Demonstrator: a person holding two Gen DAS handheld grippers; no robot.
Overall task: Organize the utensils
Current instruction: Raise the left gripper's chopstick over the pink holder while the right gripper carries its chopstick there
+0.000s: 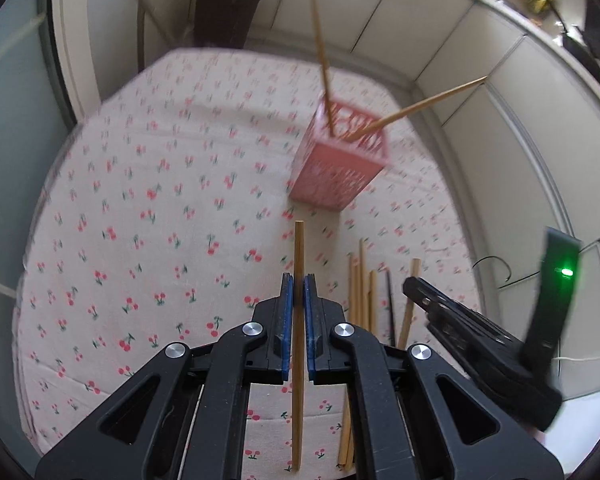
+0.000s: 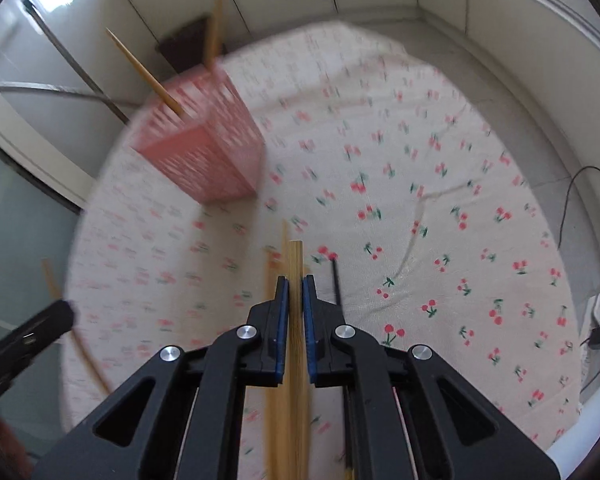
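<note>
Soft daylight, brightest at upper corners; pink basket [image 2: 204, 148] and tablecloth [image 2: 420, 200] motion-smeared, worst in right-wrist view; fisheye bends edges.

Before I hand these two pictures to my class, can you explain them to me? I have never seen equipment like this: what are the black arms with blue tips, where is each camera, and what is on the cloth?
There is no robot here. A person holds a two-finger gripper in each hand, and a wide-angle camera on each one looks forward along its fingers, so each picture shows its own gripper from behind.

In the left-hand camera's picture, the left gripper is shut on one bamboo chopstick. The right gripper appears at the side.

In the right-hand camera's picture, the right gripper is shut on another bamboo chopstick.

Both look down at a table under a cherry-print tablecloth. On it stands a pink perforated holder with two chopsticks already leaning inside. More loose chopsticks lie on the cloth between the grippers.
</note>
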